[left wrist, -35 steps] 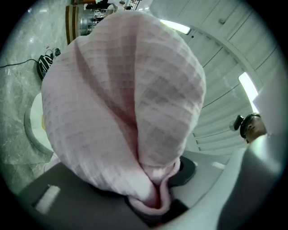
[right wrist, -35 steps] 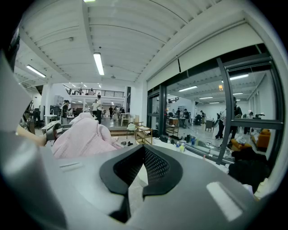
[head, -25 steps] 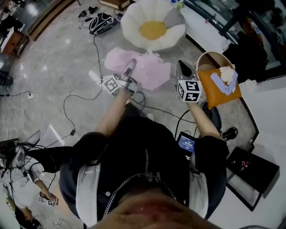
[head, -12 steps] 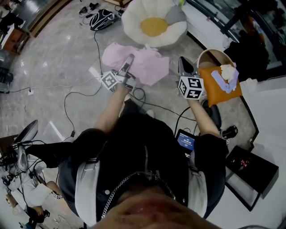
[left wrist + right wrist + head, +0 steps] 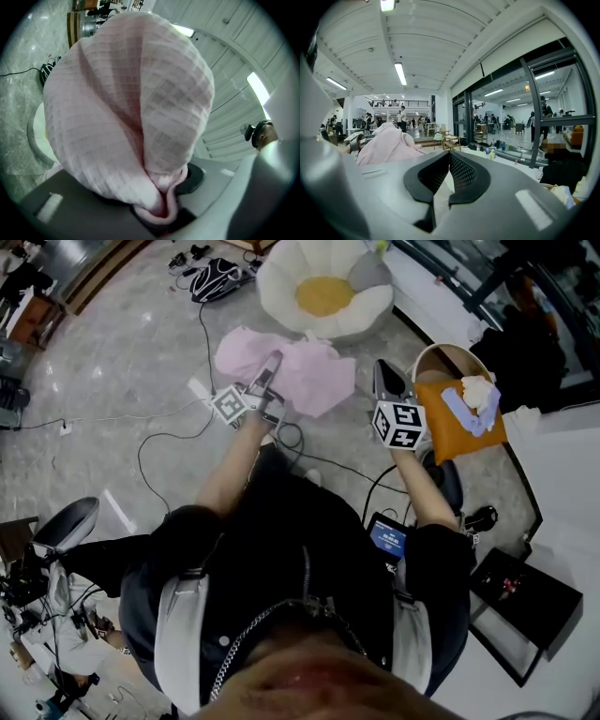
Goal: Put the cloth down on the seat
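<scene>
Gently now: with the left gripper (image 5: 273,366) clamped on the bunched pink cloth (image 5: 314,381), aloft near the flower seat (image 5: 274,289), and the right gripper (image 5: 384,379) closed on nothing, carry forward, lower, then release. Only in the left gripper view: the pinched fold; only from the head view: the seat's distance.

We found no text, number, brand or sign that could be read in any view. The marker cube (image 5: 230,405) on the left gripper (image 5: 273,365) and the one (image 5: 398,423) on the right gripper (image 5: 382,373) carried only black-and-white square patterns, no letters or digits. A small blue screen (image 5: 387,538) by the person's right hip showed pale marks, too small for us to read. The gripper views gave us nothing legible either.
</scene>
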{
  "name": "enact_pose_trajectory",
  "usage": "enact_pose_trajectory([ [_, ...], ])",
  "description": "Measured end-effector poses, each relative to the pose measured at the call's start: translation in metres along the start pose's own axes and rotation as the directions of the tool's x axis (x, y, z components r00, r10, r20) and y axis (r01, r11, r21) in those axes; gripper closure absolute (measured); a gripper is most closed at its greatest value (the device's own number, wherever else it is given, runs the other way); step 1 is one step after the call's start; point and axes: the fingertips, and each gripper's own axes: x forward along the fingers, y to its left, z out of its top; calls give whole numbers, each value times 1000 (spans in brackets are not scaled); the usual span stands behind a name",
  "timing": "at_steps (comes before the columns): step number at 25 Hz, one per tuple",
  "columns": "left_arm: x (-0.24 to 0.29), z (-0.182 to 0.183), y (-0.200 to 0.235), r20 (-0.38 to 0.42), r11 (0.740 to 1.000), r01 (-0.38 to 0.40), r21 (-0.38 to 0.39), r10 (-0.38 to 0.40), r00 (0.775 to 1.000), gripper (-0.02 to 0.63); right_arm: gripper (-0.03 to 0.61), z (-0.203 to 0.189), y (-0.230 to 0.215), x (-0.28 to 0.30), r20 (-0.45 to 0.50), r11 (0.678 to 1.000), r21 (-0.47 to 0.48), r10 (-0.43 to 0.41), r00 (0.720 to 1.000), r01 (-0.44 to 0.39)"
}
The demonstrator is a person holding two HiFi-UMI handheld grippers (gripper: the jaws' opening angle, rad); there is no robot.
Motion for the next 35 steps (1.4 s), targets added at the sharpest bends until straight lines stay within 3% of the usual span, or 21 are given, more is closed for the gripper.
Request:
enact_pose_trajectory([
  [14, 16, -10, 7, -6, 999, 11, -30, -11, 1000, 393, 589, -2, -22, -19, 12, 999, 6, -43, 999, 43],
  [21, 53, 2, 36, -26, 999, -1, -51, 0, 1000, 393, 586, 4, -36, 22, -7, 999, -3, -49, 999, 49],
  [27, 98, 16, 87, -5, 995, -33, -92, 33, 999, 393, 583, 4, -65, 77, -36, 999, -13, -45, 998, 45],
  [35, 188, 53, 126, 39, 996, -21, -88, 24, 999, 393, 578, 40, -117, 165, -27, 999, -36, -11, 1000, 10],
])
